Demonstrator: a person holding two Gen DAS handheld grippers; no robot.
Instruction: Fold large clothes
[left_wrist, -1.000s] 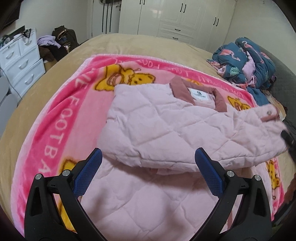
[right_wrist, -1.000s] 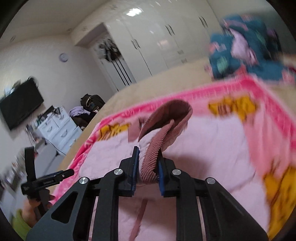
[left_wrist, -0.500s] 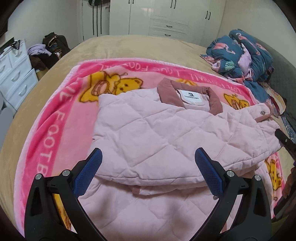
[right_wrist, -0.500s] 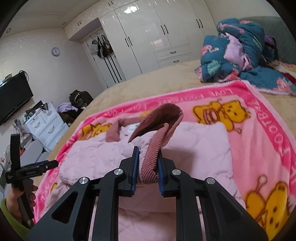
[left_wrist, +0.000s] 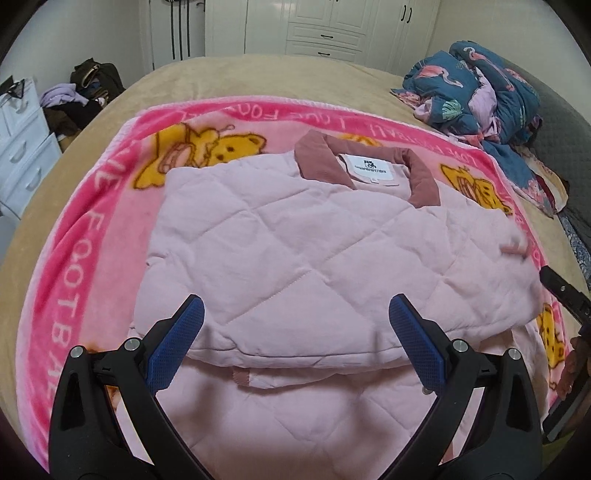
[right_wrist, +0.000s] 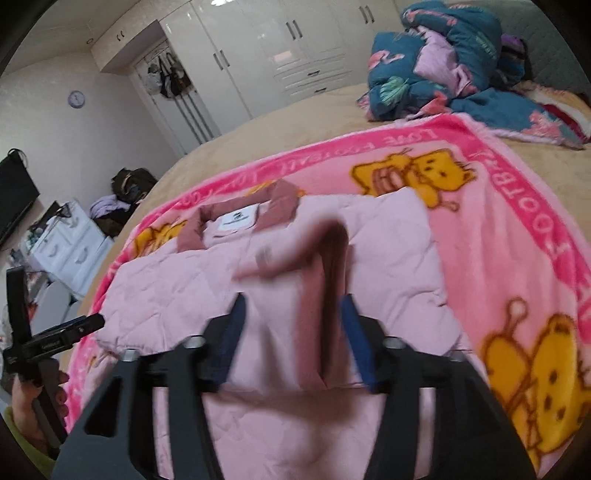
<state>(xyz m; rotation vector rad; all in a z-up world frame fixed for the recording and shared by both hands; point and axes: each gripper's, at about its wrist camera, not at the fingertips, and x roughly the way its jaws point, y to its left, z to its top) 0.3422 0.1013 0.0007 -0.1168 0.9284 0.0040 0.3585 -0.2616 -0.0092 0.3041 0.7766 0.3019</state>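
The bed (left_wrist: 229, 70) under me is broad and tan, with a plush pink blanket (left_wrist: 92, 206) spread over its middle, fleecy, printed with yellow bears and lettering. On that blanket lies the jacket (left_wrist: 295, 251) I am folding, nearer my edge of the bed than the far one: a pale pink quilted thing, puffy, stitched in diamonds, with one sleeve already laid across its body. I judge it light for its bulk, soft and limp, so it will sag wherever I do not support it, and the padding should spring back a little at each crease. The smooth shell may slide over itself but ought to cling to the fleece below. The best places to take hold look like the stitched hems and the ribbed parts, which are firmer than the filling. The collar (left_wrist: 314, 158) is dusty rose corduroy, ridged, curved around a white label (left_wrist: 371, 168). The matching cuff (right_wrist: 332, 258) shows blurred between the fingers of my right gripper (right_wrist: 291, 339), which have just been opening and no longer press on it. My left gripper (left_wrist: 295, 332) hangs wide open over the folded edge, its blue textured fingers (left_wrist: 177, 343) touching nothing.
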